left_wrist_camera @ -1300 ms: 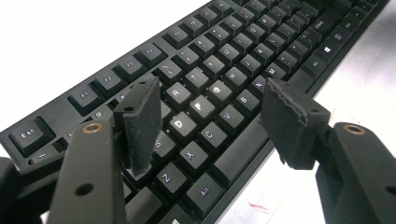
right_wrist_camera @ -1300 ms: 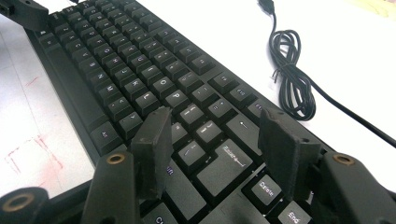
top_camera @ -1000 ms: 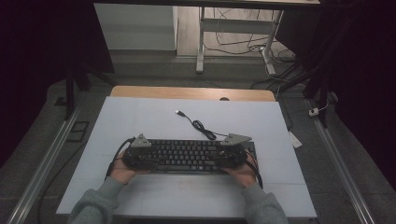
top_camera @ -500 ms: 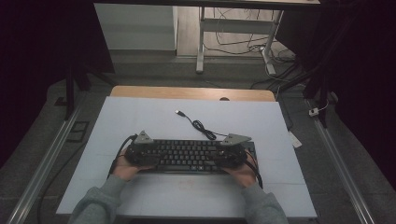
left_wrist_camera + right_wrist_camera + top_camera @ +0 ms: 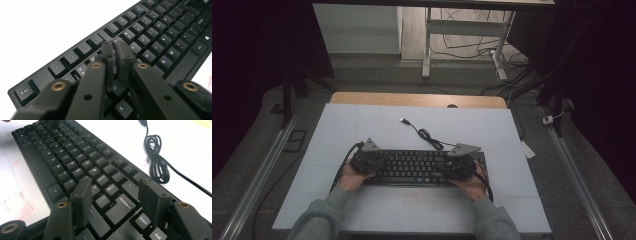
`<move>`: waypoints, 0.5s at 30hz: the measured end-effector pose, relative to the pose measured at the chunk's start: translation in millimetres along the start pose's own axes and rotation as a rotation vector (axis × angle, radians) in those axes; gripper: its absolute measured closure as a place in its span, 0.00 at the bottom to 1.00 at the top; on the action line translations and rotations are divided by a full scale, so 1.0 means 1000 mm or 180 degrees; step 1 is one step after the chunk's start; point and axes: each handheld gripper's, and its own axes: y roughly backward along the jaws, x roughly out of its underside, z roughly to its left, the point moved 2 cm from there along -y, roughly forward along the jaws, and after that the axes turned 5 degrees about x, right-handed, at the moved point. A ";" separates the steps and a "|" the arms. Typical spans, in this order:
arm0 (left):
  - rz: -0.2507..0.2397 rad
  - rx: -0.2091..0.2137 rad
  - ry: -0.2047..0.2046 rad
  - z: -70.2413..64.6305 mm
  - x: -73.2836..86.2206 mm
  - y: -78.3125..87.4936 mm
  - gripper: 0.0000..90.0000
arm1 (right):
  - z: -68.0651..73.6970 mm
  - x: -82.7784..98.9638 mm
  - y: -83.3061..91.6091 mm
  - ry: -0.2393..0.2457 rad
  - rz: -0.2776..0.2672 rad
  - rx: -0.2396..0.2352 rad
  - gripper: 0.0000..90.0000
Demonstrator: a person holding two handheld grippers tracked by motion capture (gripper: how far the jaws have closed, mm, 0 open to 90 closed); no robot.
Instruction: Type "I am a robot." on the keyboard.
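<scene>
A black keyboard lies across the near middle of a pale tabletop, its cable coiled just behind it and ending in a plug farther back. A person's two hands rest at either end, each holding a gripper over the keys.

Compared with a second ago, the left gripper has shifted slightly inward over the keyboard's left end, and its jaws have just been closing; in the left gripper view they are now pressed together with nothing between them, poised above the letter keys near the top-left rows. The right gripper sits where it was, over the right end; its jaws stand spread apart, hovering above the Enter key area (no key pinched). The keyboard itself has not moved.

The tabletop is a light sheet over a wooden board, whose edge shows at the back. Around it: grey floor, metal rails on both sides, a desk frame and loose cables beyond, dark surroundings.
</scene>
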 end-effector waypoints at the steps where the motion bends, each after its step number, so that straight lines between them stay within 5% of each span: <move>1: 0.0016 0.0006 0.0006 0.000 0.000 -0.001 0.98 | 0.000 0.000 0.000 0.0003 0.0002 0.0000 0.50; 15: 0.0130 0.0013 -0.0024 -0.001 0.002 -0.009 0.99 | 0.000 0.000 0.000 0.0004 0.0011 0.0007 0.49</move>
